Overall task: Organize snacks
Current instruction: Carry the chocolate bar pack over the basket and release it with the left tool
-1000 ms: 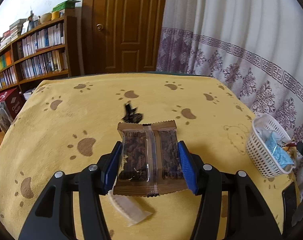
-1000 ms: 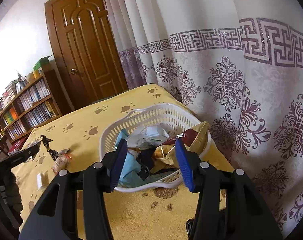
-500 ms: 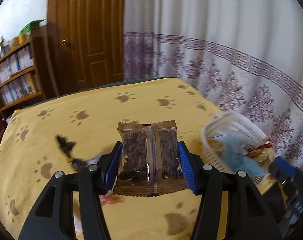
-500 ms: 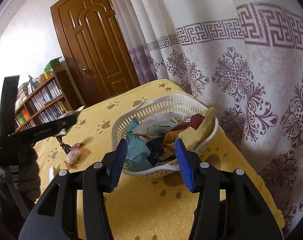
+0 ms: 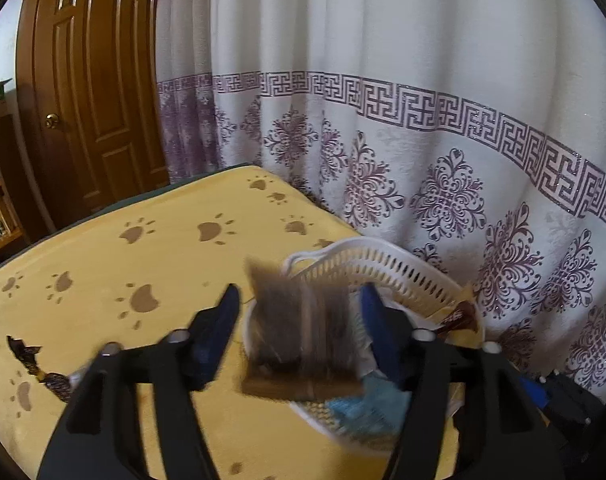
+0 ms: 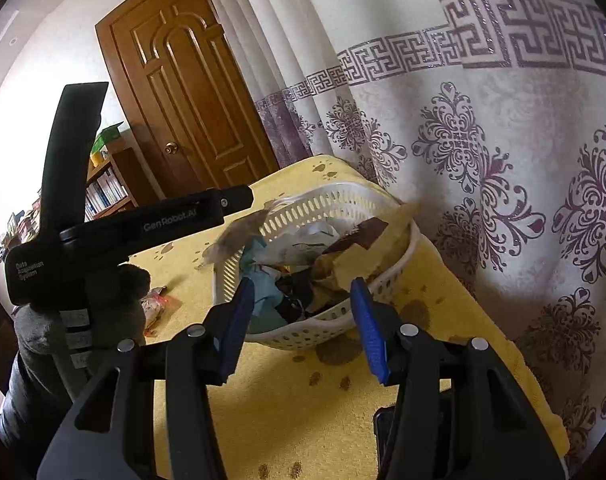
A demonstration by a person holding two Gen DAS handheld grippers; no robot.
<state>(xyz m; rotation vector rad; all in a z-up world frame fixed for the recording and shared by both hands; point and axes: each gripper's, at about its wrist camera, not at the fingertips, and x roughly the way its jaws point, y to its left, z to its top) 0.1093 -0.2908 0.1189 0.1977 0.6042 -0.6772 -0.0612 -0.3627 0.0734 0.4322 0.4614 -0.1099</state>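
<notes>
A brown snack pack shows blurred between the fingers of my left gripper, whose jaws stand wide apart and clear of its sides. The pack is over the near rim of the white basket. In the right wrist view the pack is in the air at the left rim of the basket, just below my left gripper's finger. The basket holds several snack packets. My right gripper is open and empty, in front of the basket.
The yellow paw-print cloth covers the table. A dark wrapped candy and a red-and-clear packet lie left of the basket. A patterned curtain hangs close behind it. A wooden door and a bookshelf stand beyond.
My left gripper swung right to the basket and opened, letting go of the brown pack, which now falls blurred at the rim. My right gripper stayed open and drew back slightly.
</notes>
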